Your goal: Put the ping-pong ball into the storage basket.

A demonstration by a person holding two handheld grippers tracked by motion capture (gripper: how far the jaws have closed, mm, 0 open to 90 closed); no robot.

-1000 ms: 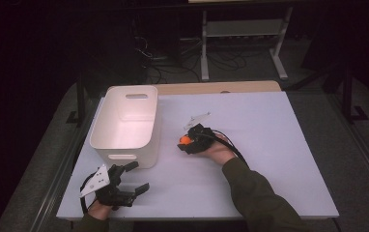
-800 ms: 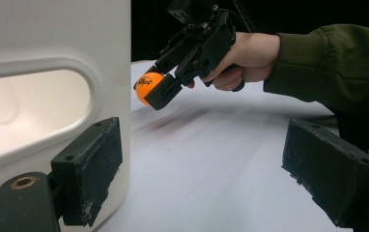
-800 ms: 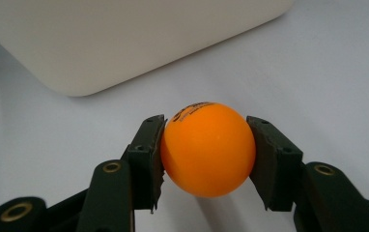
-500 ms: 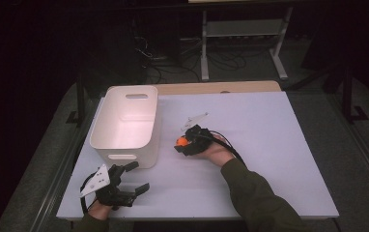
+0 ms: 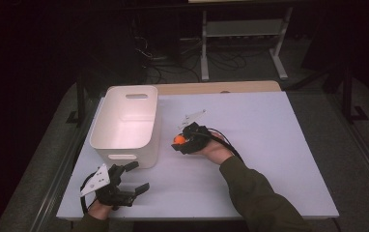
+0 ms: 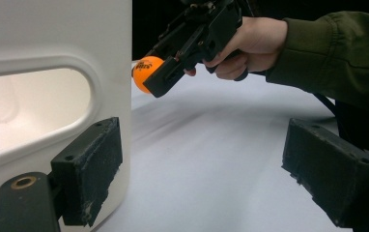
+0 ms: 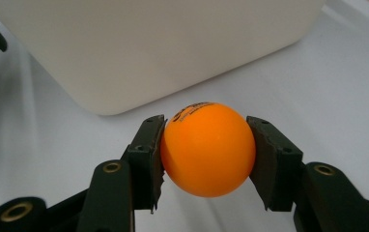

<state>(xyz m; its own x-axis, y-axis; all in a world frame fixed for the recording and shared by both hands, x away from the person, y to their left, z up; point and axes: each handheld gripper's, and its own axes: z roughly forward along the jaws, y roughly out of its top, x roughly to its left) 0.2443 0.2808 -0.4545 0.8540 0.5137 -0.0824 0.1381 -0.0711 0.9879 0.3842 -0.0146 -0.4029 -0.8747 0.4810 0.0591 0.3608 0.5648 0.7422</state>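
Observation:
An orange ball [image 7: 205, 149] with dark print is clamped between both pads of my right gripper [image 7: 205, 154], just above the white table. In the high view the ball [image 5: 177, 139] and right gripper [image 5: 183, 142] hover a short way right of the white bin [image 5: 126, 124]. My left gripper [image 5: 135, 178] rests near the table's front left corner, jaws wide open with nothing between them, just below the bin's near end. The left gripper view has the bin's handle slot [image 6: 33, 104] close by and the ball [image 6: 146, 72] farther off.
The white table [image 5: 269, 135] has bare surface to the right of the right hand and between the two grippers. A wooden strip [image 5: 221, 87] runs along its far edge. Beyond stand a metal rack [image 5: 243, 34] and cables on the dark floor.
The right gripper with the ball has drifted slightly left, toward the bin. The left gripper has kept still.

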